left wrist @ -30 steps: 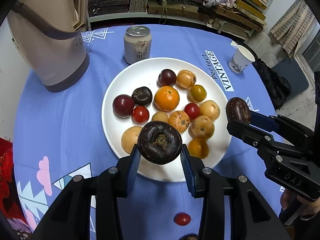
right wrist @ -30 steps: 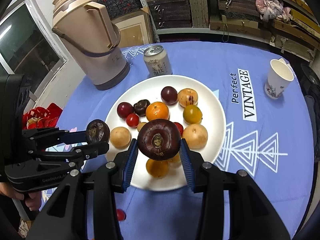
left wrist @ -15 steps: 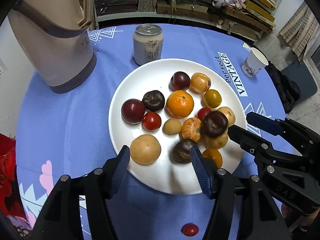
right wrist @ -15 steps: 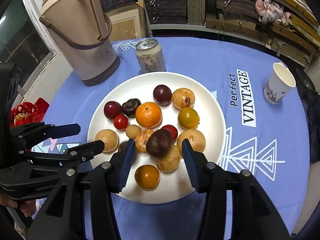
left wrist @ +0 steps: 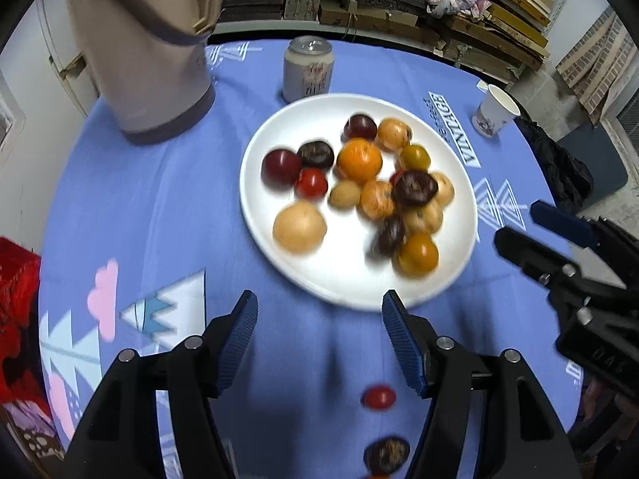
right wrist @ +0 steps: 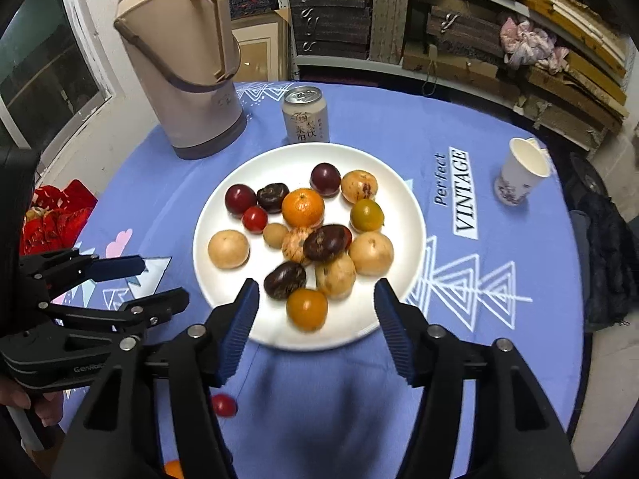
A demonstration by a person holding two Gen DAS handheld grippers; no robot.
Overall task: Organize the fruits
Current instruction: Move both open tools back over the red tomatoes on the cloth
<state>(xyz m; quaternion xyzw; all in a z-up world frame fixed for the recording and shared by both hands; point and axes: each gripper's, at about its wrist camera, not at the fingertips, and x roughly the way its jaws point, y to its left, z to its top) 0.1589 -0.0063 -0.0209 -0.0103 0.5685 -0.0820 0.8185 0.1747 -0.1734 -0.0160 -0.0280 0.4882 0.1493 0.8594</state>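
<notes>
In the left wrist view, the left gripper (left wrist: 319,331) hangs over the blue table (left wrist: 159,207) just short of the white plate (left wrist: 263,167), its jaws wide and holding nothing. The fruits are piled on the plate, among them an orange (left wrist: 359,159) and two dark fruits (left wrist: 414,188) on the right side of the heap. A small red tomato (left wrist: 378,396) lies off the plate on the table, between the fingers.

In the right wrist view, the right gripper (right wrist: 315,311) sits at the plate's (right wrist: 407,215) near rim, jaws wide and empty. A can (right wrist: 305,115) stands just behind the plate, with a thermos (right wrist: 183,60) to its left.
</notes>
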